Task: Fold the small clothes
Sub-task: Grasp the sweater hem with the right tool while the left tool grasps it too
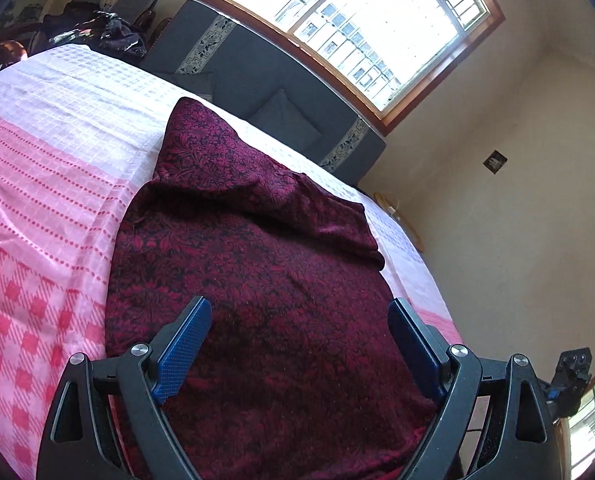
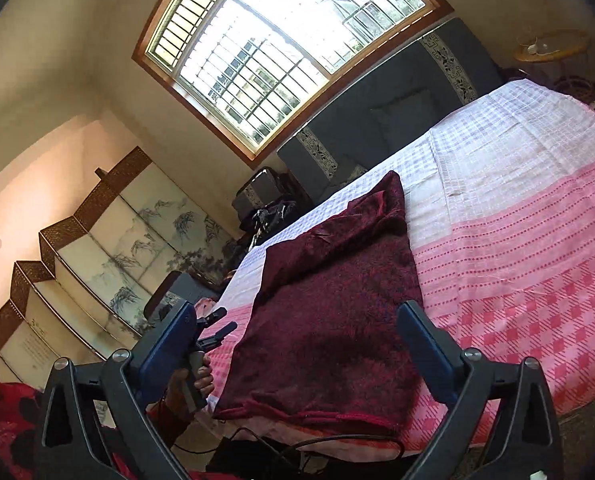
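Note:
A dark red patterned garment (image 1: 257,264) lies flat on the pink and white checked bedspread (image 1: 49,184), with a folded part at its far end. It also shows in the right wrist view (image 2: 333,300), near the bed's front edge. My left gripper (image 1: 299,308) is open and empty, just above the garment's near end. My right gripper (image 2: 297,316) is open and empty, above the garment's near edge. In the right wrist view the left gripper (image 2: 213,330) shows at the left, held in a hand.
A dark grey sofa (image 1: 257,84) stands beyond the bed under a barred window (image 1: 361,20). Dark clothes (image 1: 97,32) are piled at the far left. A painted folding screen (image 2: 109,256) stands left. A small round table (image 2: 549,46) is far right. Black cables (image 2: 317,444) run below the bed edge.

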`<state>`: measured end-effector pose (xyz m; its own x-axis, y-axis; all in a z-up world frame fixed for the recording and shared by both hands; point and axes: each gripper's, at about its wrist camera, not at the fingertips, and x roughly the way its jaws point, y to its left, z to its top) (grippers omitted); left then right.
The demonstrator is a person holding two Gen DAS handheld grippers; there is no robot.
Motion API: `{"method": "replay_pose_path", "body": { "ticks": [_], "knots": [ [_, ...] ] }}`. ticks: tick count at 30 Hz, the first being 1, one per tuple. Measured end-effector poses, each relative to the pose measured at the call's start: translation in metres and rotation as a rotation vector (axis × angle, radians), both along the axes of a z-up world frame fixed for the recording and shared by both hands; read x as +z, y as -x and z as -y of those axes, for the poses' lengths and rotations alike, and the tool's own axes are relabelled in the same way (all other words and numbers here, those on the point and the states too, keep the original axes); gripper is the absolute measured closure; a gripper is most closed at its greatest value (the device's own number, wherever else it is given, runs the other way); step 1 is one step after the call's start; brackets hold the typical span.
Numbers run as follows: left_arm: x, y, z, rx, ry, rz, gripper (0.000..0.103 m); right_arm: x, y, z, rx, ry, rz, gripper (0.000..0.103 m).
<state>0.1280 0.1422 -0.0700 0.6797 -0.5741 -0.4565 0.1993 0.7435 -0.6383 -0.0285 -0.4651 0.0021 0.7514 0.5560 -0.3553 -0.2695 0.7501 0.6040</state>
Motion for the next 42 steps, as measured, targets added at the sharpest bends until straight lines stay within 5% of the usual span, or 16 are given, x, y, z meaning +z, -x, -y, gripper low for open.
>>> {"method": "replay_pose_path", "body": {
  "ticks": [3, 5, 14, 19, 29, 32, 35, 42],
  "knots": [
    [0.003, 0.039, -0.009, 0.013, -0.045, 0.023, 0.011, -0.016, 0.01, -0.017, -0.051, 0.227, -0.07, 0.0],
    [-0.001, 0.057, -0.012, 0.015, -0.108, 0.016, 0.011, -0.043, -0.001, -0.03, -0.046, 0.283, -0.15, 0.001],
    [-0.026, 0.097, -0.041, 0.025, -0.192, -0.098, 0.011, -0.136, -0.051, -0.055, 0.034, 0.007, -0.298, 0.011],
    [-0.055, 0.1, -0.058, -0.061, 0.001, -0.218, 0.011, -0.156, -0.064, -0.059, 0.028, -0.051, -0.359, 0.013],
    [-0.071, 0.104, -0.05, -0.208, 0.207, -0.36, 0.013, -0.157, -0.069, -0.071, 0.056, -0.054, -0.415, 0.018],
    [-0.08, 0.107, -0.054, -0.212, 0.343, -0.393, 0.013, -0.161, -0.071, -0.072, 0.051, -0.06, -0.424, 0.037],
    [-0.081, 0.109, -0.059, -0.185, 0.394, -0.384, 0.013, -0.169, -0.072, -0.072, 0.053, -0.076, -0.442, 0.061],
    [-0.073, 0.108, -0.043, -0.175, 0.348, -0.358, 0.013, -0.17, -0.064, -0.071, 0.054, -0.062, -0.435, 0.074]
  ]
}}
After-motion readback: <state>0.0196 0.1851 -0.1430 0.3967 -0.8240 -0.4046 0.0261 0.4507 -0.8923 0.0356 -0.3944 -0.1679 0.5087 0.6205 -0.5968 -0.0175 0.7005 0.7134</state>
